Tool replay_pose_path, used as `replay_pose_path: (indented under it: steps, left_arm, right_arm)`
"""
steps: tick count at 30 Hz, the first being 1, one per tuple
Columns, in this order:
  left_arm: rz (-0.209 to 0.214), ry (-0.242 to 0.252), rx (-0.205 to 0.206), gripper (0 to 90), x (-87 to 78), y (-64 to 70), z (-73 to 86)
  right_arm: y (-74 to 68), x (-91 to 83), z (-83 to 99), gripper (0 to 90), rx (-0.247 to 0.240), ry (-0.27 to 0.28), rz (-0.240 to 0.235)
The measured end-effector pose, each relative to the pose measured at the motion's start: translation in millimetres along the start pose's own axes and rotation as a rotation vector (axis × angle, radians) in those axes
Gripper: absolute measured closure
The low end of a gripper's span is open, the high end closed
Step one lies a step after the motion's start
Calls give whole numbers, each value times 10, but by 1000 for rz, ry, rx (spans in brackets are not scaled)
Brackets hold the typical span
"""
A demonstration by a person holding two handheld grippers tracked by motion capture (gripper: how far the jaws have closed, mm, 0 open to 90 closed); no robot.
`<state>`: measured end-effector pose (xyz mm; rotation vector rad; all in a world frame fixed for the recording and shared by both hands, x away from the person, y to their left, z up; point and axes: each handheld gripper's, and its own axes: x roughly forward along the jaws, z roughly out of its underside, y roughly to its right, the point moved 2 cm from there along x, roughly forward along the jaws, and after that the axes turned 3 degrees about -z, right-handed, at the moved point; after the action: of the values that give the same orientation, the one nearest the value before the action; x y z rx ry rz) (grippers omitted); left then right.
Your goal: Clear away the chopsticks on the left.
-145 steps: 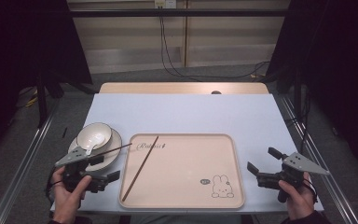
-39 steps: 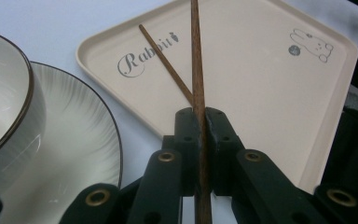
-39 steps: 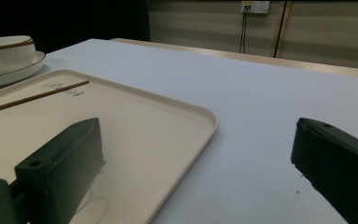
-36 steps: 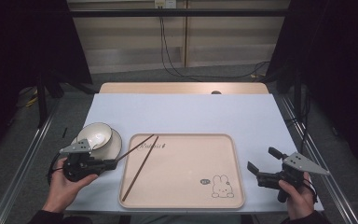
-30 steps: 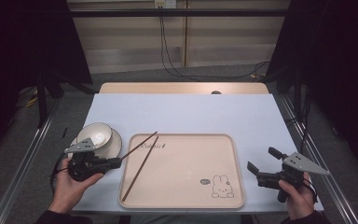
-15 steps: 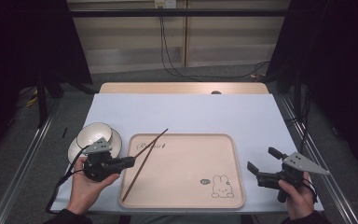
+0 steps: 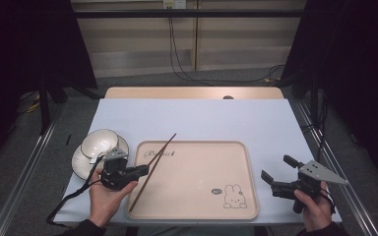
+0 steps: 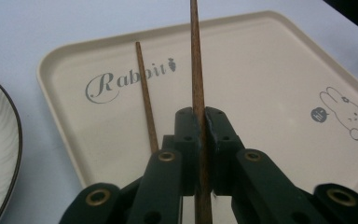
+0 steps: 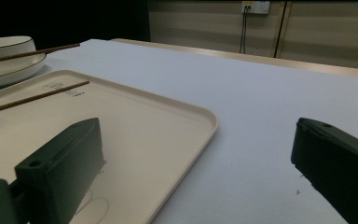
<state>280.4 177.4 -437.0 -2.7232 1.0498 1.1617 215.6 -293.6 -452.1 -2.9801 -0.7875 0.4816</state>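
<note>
Tools: left tool (image 8: 199, 122) clamps slender wooden chopstick (image 8: 196, 65); right tool (image 7: 277, 173) gapes wide.

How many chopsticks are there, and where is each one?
2. One chopstick is clamped between the left gripper's fingers, raised above the tray. The other chopstick lies on the tray, just beside the "Rabbit" lettering.

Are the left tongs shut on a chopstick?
Yes. The left tongs clamp one chopstick; the other chopstick lies loose on the tray.

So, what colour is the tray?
Beige tray, with grey "Rabbit" lettering and a bunny drawing; left gripper view shows it best.
</note>
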Motion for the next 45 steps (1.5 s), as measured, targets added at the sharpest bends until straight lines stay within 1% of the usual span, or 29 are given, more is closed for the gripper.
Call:
replay_pose_path:
  steps: [2,4,5,6,7,10,11,12,13,14,16,17,18,19,21,24,25,26,28,29,32,33,39,40,45]
  left_arm:
    - [-7,-20,-10,845,40,20,24]
    - [-9,-14,-18,845,59,33,36]
    - [-15,-19,-30,845,79,47,50]
    - [-24,-28,-32,845,101,49,60]
    - [-25,-32,-39,845,113,51,67]
    - [-33,-57,-39,845,162,57,93]
    - [-31,-54,-53,845,185,69,99]
    - [-37,-64,-48,845,196,73,104]
    - [-41,-69,-52,845,215,69,113]
    - [-52,-80,-58,845,241,70,123]
    - [-56,-88,-77,845,265,72,139]
    - [-63,-97,-80,845,274,70,143]
    - [-78,-96,-84,845,284,72,149]
    - [-83,-96,-93,845,297,73,152]
    - [-106,-109,-92,845,319,60,164]
    - [-116,-125,-110,845,366,60,180]
    - [-117,-135,-110,845,376,56,181]
    - [-122,-132,-121,845,390,57,182]
    - [-135,-144,-124,844,410,44,187]
    - [-134,-147,-133,844,421,41,188]
    - [-136,-152,-139,844,450,45,193]
    - [-132,-152,-151,843,464,53,201]
    - [-135,-144,-152,842,472,58,207]
    - [-138,-151,-140,841,466,58,210]
    - [-137,-150,-136,840,466,54,212]
  right_arm:
    - [5,7,2,18,-8,1,0]
    - [4,6,2,18,-8,1,-2]
    - [1,3,0,18,-6,1,-2]
    - [5,4,2,18,-7,0,0]
    - [5,4,2,18,-7,0,0]
    - [1,2,1,18,-7,1,-1]
    - [1,4,1,18,-7,0,-2]
    - [3,7,2,18,-10,2,-1]
    - [3,7,1,18,-10,1,-1]
    - [3,8,1,18,-10,2,0]
    - [2,6,1,18,-10,2,-1]
    - [2,6,1,18,-10,2,-1]
    - [3,4,2,18,-9,0,-3]
    - [4,6,2,18,-9,2,-2]
    - [2,7,2,18,-11,2,-3]
    - [2,7,2,18,-10,3,-3]
    - [2,7,2,18,-10,3,-3]
    - [2,7,2,18,-10,2,-3]
    - [0,7,2,18,-10,1,-6]
    - [0,7,2,18,-10,1,-6]
    - [0,7,1,18,-7,3,-2]
    - [2,7,2,18,-9,3,-4]
    - [0,8,2,18,-12,0,-10]
    - [-1,8,1,18,-13,1,-10]
    - [2,6,2,18,-11,0,-8]
